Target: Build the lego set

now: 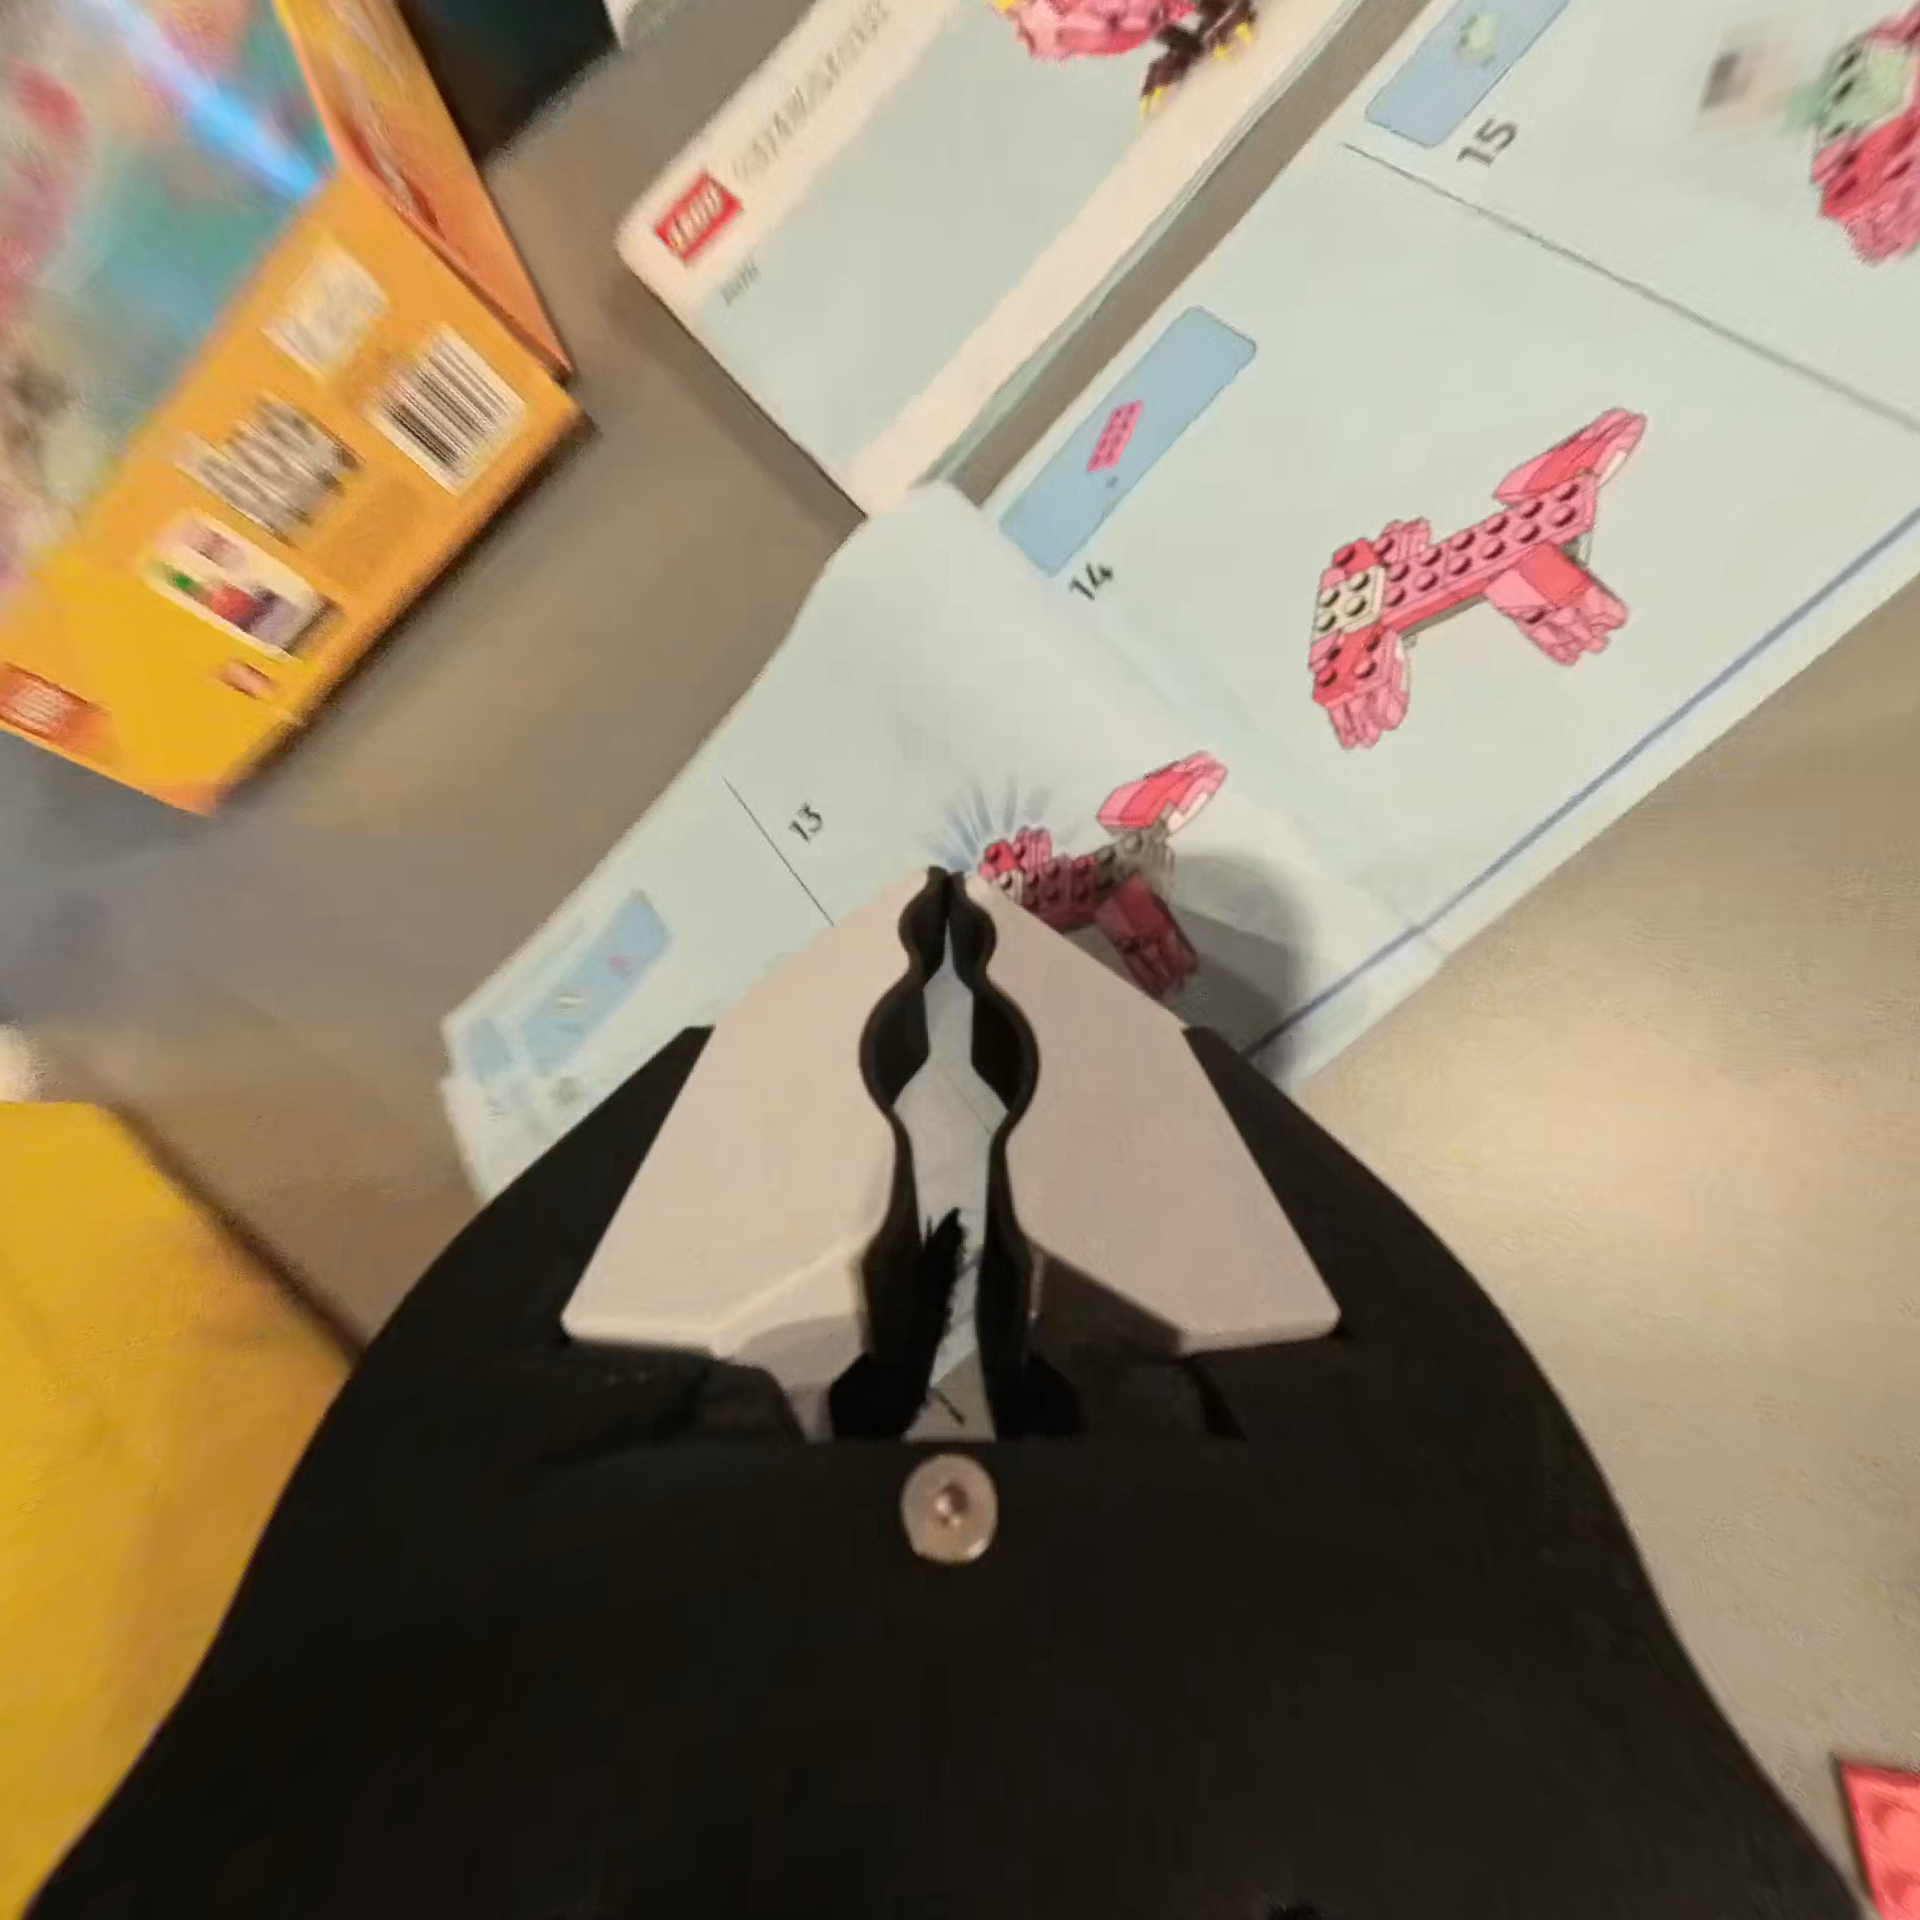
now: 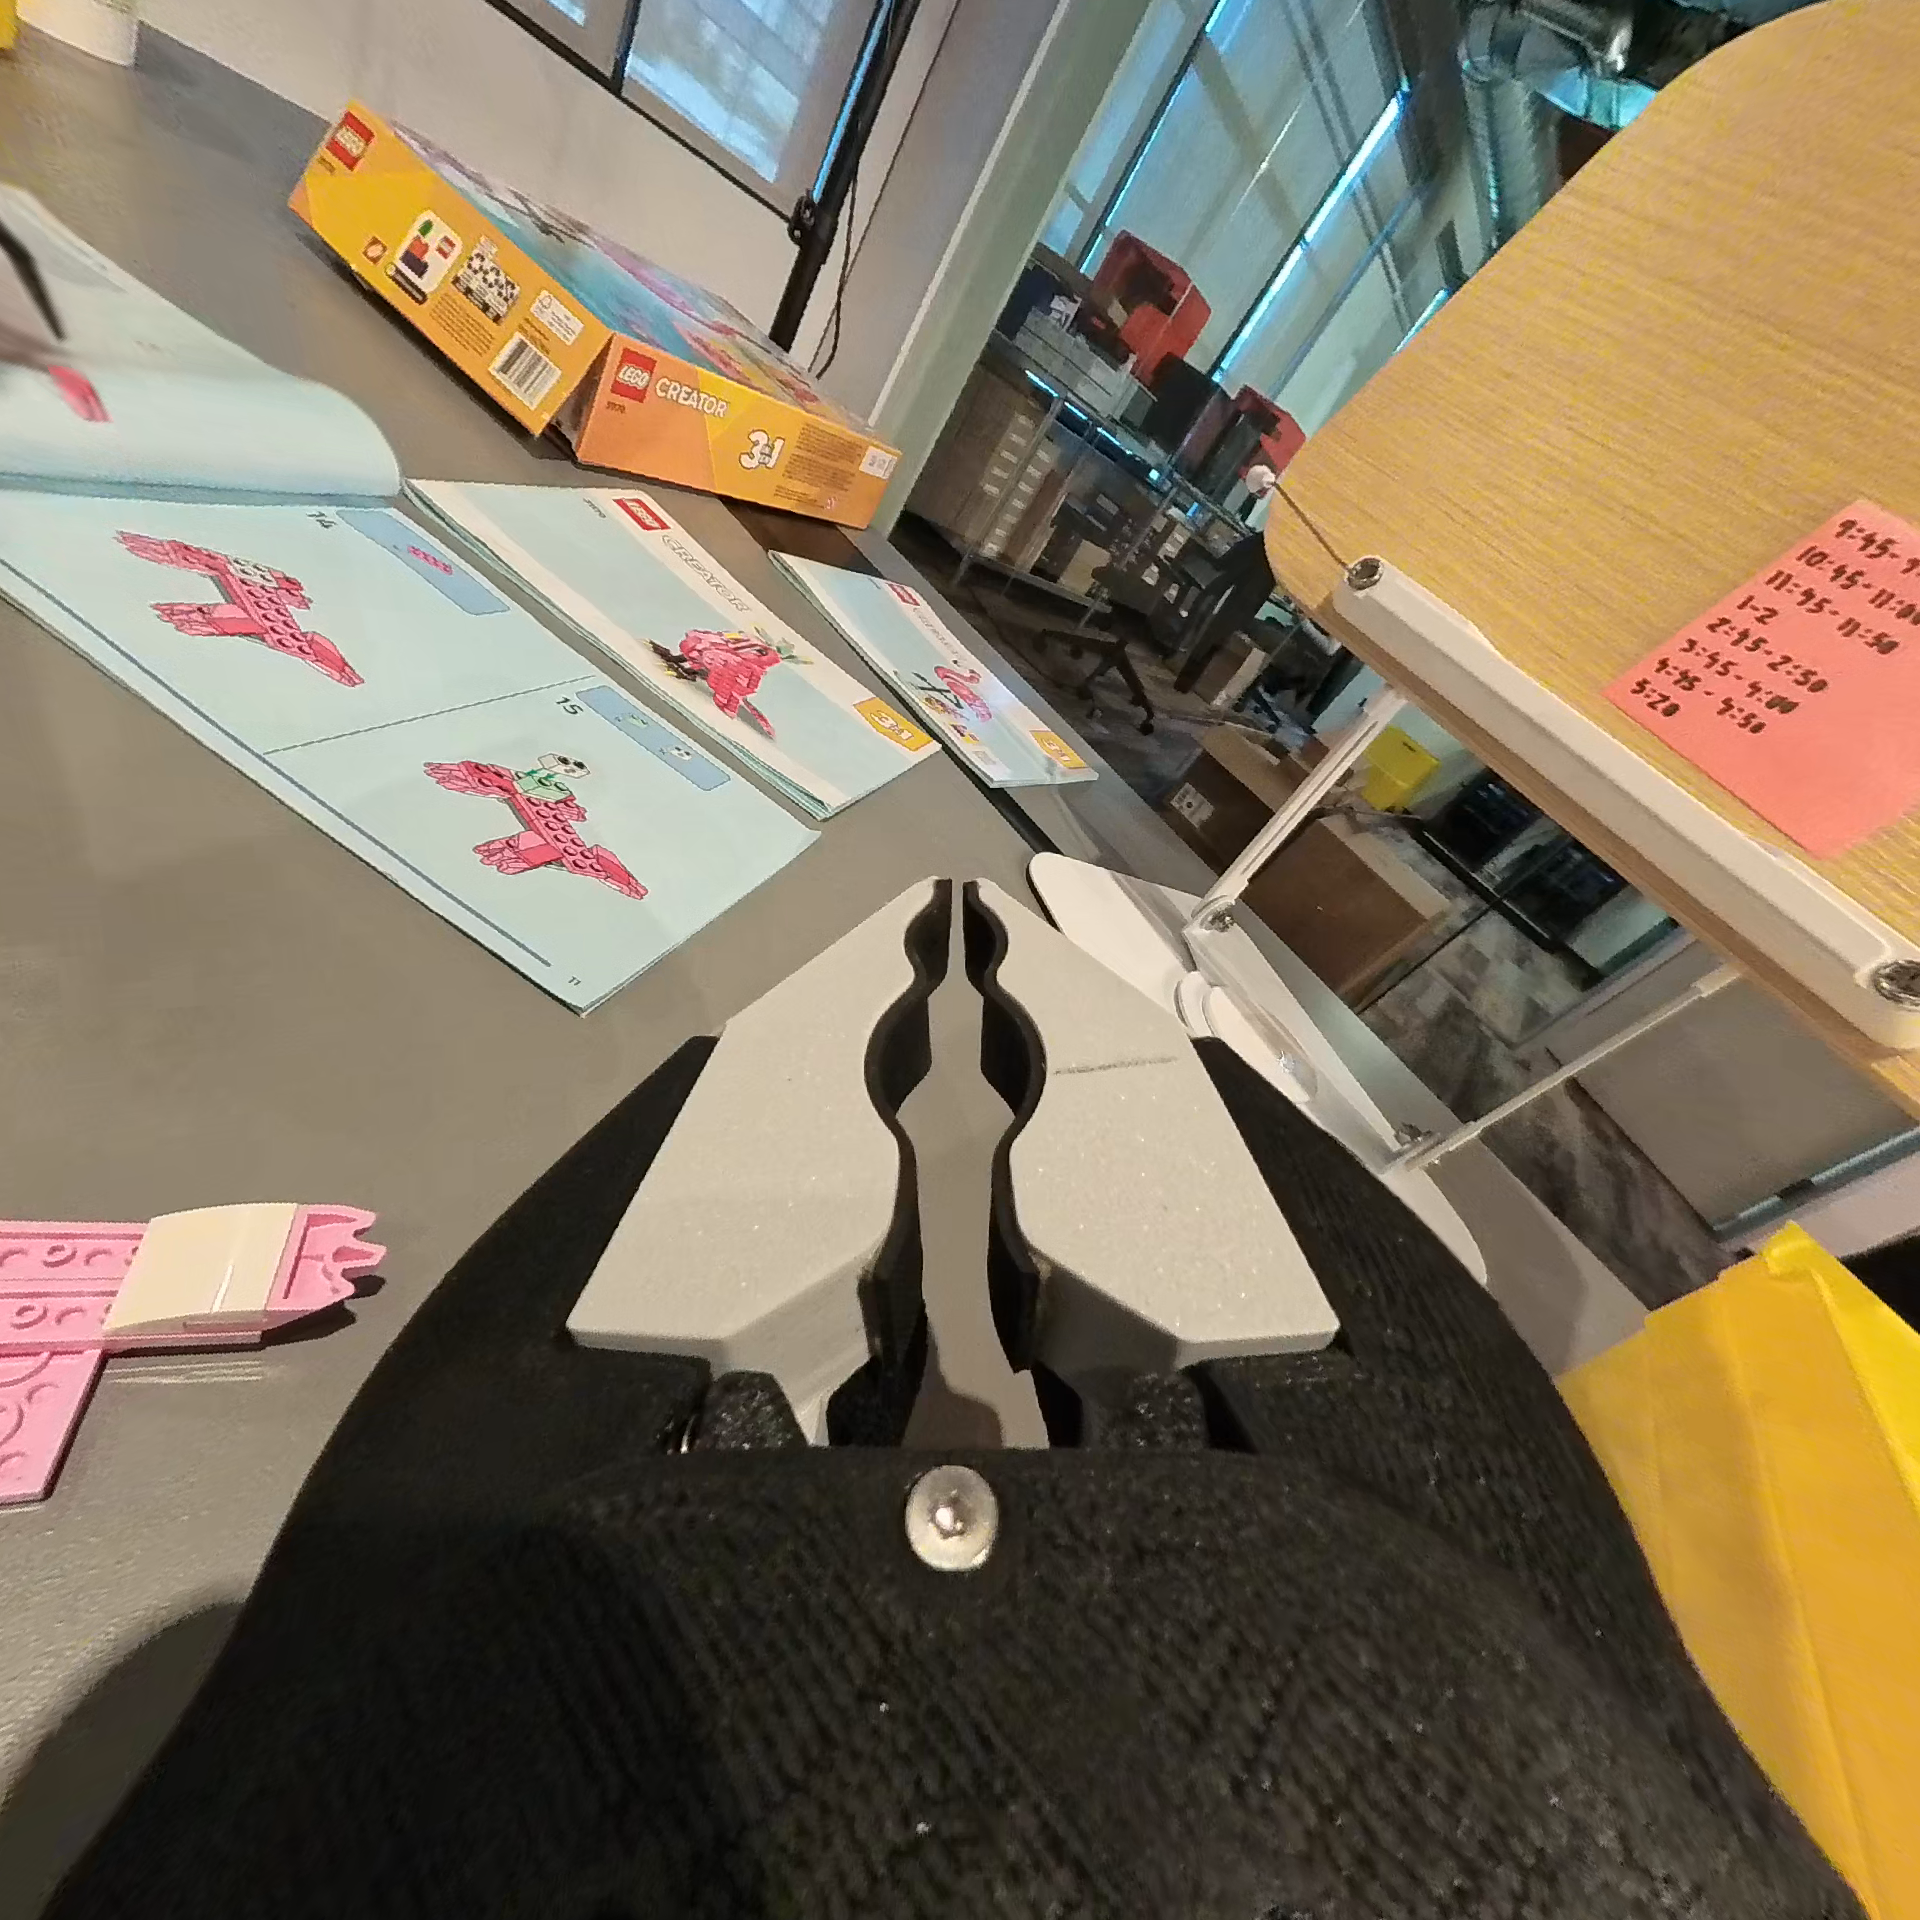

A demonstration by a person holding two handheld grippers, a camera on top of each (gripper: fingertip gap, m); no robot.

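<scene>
An open instruction booklet [image 1: 1351,468] lies on the grey table, showing steps for a pink model. My left gripper [image 1: 948,883] is shut, its tips low over the booklet's left page, which bulges upward. I cannot tell if it touches or pinches the page. The booklet also shows in the right wrist view [image 2: 416,727]. My right gripper [image 2: 956,888] is shut and empty above the table, near the booklet's corner. A partly built pink lego assembly [image 2: 52,1320] with white sloped bricks [image 2: 197,1268] lies to its left. A pink piece's corner [image 1: 1886,1839] shows at lower right.
An orange lego box [image 2: 582,353] lies at the back, also in the left wrist view [image 1: 260,468]. Two closed booklets [image 2: 727,644] [image 2: 935,675] lie beside the open one. A wooden shelf with a pink note [image 2: 1766,675] and a yellow bag [image 2: 1766,1507] stand right.
</scene>
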